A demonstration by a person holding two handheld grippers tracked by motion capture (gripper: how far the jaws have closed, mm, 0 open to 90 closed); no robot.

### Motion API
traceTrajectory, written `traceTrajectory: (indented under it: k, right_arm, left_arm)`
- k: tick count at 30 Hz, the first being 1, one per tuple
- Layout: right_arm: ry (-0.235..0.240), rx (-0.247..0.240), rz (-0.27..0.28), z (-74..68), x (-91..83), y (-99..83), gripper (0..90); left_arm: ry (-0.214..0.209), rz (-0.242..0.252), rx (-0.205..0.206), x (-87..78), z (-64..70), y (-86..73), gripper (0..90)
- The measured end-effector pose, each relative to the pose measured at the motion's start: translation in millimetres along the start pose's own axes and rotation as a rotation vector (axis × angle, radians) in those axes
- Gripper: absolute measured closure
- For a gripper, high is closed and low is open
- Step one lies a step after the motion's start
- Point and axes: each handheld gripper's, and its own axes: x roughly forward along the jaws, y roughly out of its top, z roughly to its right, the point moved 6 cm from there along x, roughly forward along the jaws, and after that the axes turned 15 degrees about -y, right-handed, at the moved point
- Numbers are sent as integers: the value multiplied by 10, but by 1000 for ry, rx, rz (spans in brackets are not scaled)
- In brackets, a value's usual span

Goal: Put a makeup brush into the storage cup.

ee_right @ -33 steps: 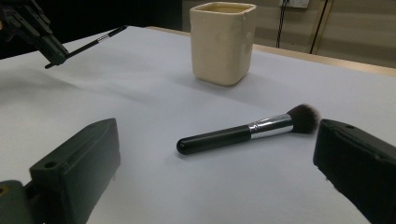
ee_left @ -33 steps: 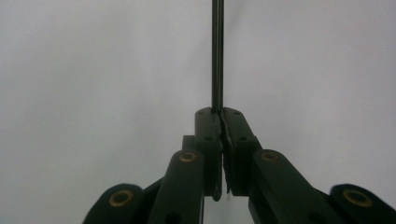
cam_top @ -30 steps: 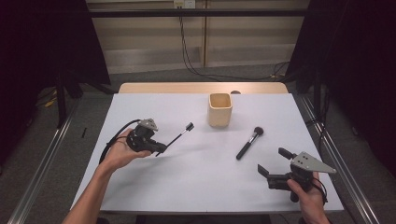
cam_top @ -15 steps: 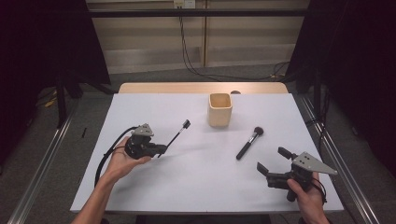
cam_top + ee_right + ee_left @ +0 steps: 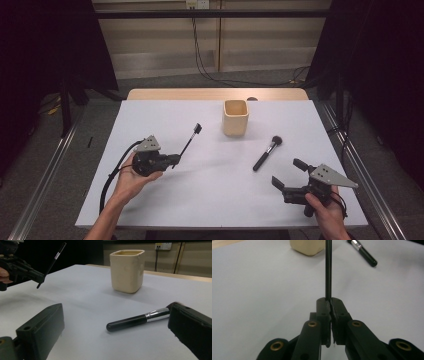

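the left gripper (image 5: 176, 159) clamps a thin brush (image 5: 190, 139), likely for the cup (image 5: 235, 118); the right gripper (image 5: 290, 177) waits with jaws apart.

Left tongs (image 5: 176, 159) are clamped tight and lifted off the surface, while right tongs (image 5: 289, 173) gape wide, held low.

Table (image 5: 165, 210) front and centre open between both hands. Cup (image 5: 235, 117) stands upright toward the far edge; brush (image 5: 266, 153) lies flat, near its right front, apart from it. Bare table left of the cup and along the right edge.
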Motion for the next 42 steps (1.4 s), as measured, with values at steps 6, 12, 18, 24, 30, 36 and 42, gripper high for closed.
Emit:
traceTrajectory:
  k: [6,12,18,24,30,36,42]
  right_arm:
    - [33,6,-1,-80,21,16,5]
    - [74,7,4,-179,27,72,8]
    - [114,-10,1,-289,93,134,7]
    - [141,-13,-6,-395,183,186,10]
    - [179,-1,0,-531,270,288,10]
    - [249,10,9,-694,374,403,22]
    - [285,4,-2,-852,497,501,27]
  left_arm:
    - [0,-4,12,18,95,-39,858]
    - [-30,59,5,36,247,-3,858]
    - [-7,93,-13,22,304,18,858]
    - [-14,155,-6,-23,418,84,858]
    - [-39,175,15,76,547,125,858]
    - [-53,182,26,186,593,187,858]
    - [-71,180,36,294,630,253,858]
